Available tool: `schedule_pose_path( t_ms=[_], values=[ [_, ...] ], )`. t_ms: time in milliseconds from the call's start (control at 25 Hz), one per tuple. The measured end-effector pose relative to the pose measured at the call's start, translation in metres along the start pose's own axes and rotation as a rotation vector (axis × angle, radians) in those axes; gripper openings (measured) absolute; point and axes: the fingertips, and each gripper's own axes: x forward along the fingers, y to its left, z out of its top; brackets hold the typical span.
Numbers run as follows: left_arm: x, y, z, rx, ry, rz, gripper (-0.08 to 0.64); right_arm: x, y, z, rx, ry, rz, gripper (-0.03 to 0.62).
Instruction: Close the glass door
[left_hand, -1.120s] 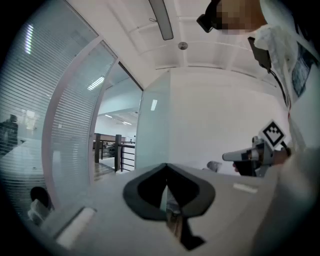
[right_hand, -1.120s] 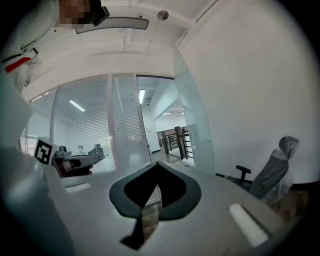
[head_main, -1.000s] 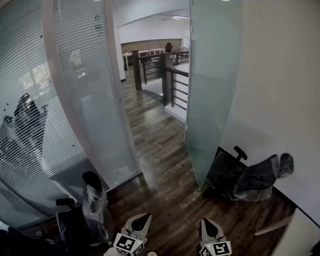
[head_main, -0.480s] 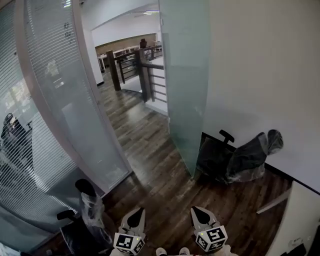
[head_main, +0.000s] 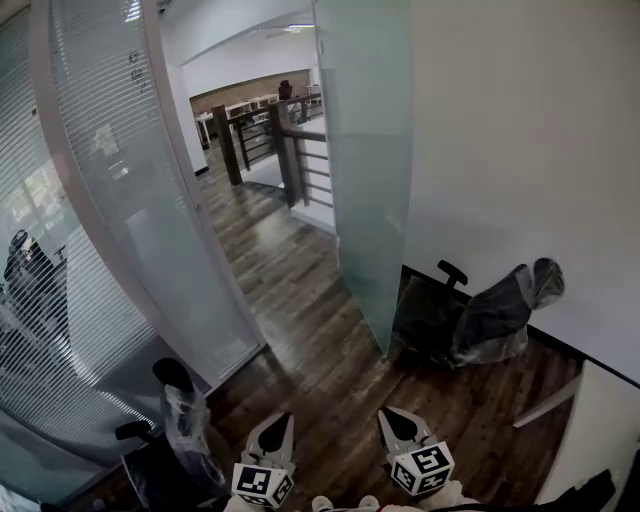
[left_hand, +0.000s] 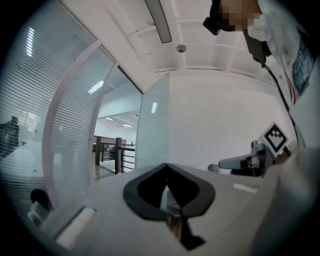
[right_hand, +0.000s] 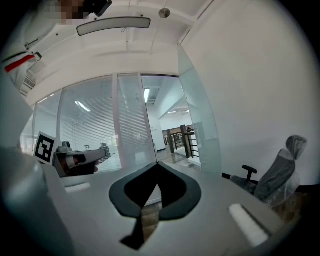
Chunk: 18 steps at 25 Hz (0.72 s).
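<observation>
The frosted glass door stands open, swung back close to the white wall on the right. The doorway lies between its near edge and the striped fixed glass wall on the left. Both grippers are low at the head view's bottom edge, well short of the door. My left gripper is shut, tips meeting with nothing between them. My right gripper is shut and empty as well. The door shows ahead in the left gripper view. In the right gripper view the door is ahead to the right.
A plastic-wrapped office chair lies against the wall just behind the door. Another wrapped chair stands at the lower left by the glass wall. A dark wooden railing is beyond the doorway. A white desk corner is at the lower right.
The head view has swung, so the door and doorway now sit further left in the picture. Both grippers stay shut at the bottom edge, the right one slightly further left.
</observation>
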Motion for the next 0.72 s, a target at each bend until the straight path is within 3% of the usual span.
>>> schedule_pose_path(
  t_ms=[720],
  values=[
    [0.003, -0.029, -0.027, -0.002, 0.094, 0.083, 0.002, -0.016, -0.047, -0.025, 0.044, 0.046, 0.032, 0.005]
  ],
)
